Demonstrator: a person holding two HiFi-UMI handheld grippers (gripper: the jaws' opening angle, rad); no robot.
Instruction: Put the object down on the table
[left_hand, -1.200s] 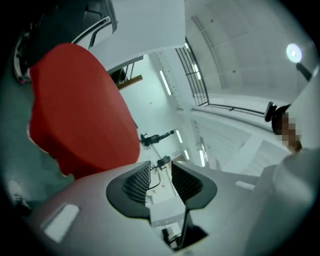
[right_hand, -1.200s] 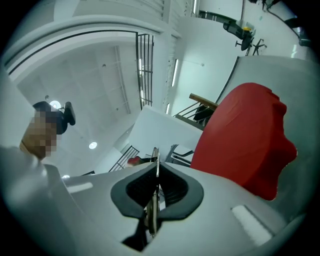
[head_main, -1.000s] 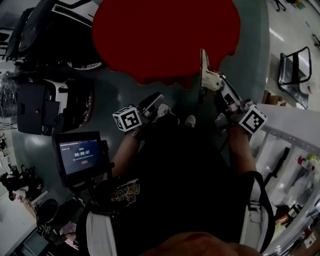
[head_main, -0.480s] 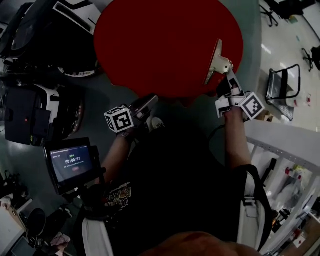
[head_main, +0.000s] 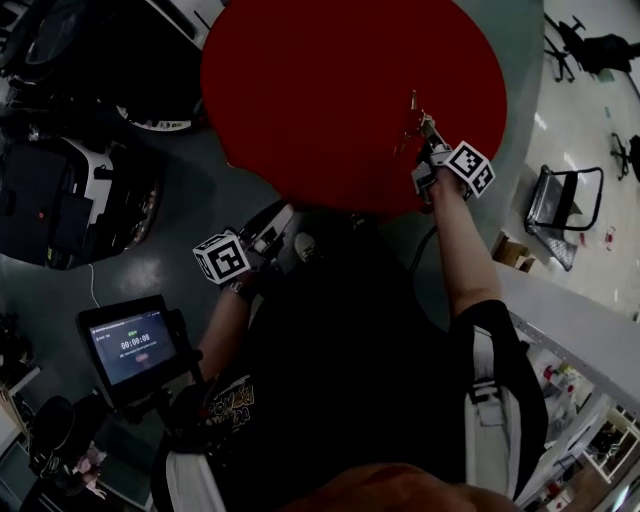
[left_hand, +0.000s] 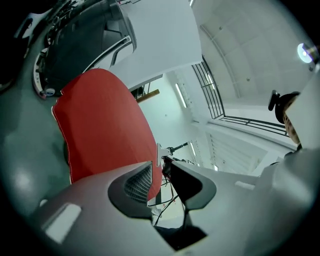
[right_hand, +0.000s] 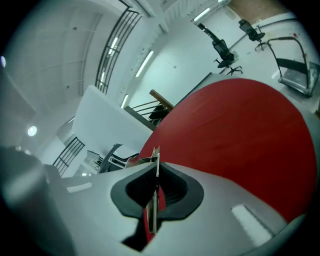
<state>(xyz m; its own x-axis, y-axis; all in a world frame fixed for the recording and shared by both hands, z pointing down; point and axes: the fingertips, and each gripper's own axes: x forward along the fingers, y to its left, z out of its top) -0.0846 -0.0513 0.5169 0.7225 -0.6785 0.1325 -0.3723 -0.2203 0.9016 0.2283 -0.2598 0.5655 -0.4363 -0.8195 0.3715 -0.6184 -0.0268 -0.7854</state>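
My right gripper (right_hand: 157, 179) is clamped shut on a thin metal plate (right_hand: 156, 156), held edge-on over the red table (head_main: 320, 90). My left gripper (left_hand: 159, 169) stands open, holding nothing.

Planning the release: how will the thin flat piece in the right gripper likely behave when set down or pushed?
The thin flat piece looks stiff: it juts straight from the right gripper without sagging. Being so thin edge-on, it would probably tip flat on the red table.
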